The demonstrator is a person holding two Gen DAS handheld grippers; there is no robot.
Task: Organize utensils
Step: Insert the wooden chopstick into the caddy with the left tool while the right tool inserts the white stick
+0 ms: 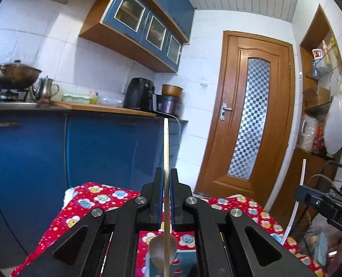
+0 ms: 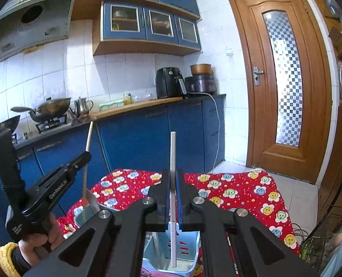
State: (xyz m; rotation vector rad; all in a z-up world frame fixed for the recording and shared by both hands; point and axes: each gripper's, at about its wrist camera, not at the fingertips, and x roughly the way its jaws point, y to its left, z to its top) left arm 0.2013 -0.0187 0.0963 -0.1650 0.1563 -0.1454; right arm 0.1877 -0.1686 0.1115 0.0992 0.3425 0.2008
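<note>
Spoon (image 1: 163, 242) and white stick (image 2: 173, 198) are each pinched upright in a claw above a pale blue holder (image 2: 189, 254) at the bottom centre of both views, so the step in hand looks like carrying utensils to or from that holder; which way, I cannot tell. The left claw (image 1: 166, 198) is closed on the spoon's thin, pale handle, its shiny metal bowl hanging down over the holder's mouth. The right claw (image 2: 173, 198) is closed on the white stick, a straight matte rod that may be a chopstick or straw, its lower end reaching down inside the holder. The next move probably calls for keeping each piece vertical and lined up over the opening before the grip is loosened. The holder looks like smooth plastic with slotted walls. It stands on a bench covered by a soft red cloth (image 2: 240, 191) printed with round flower faces.
</note>
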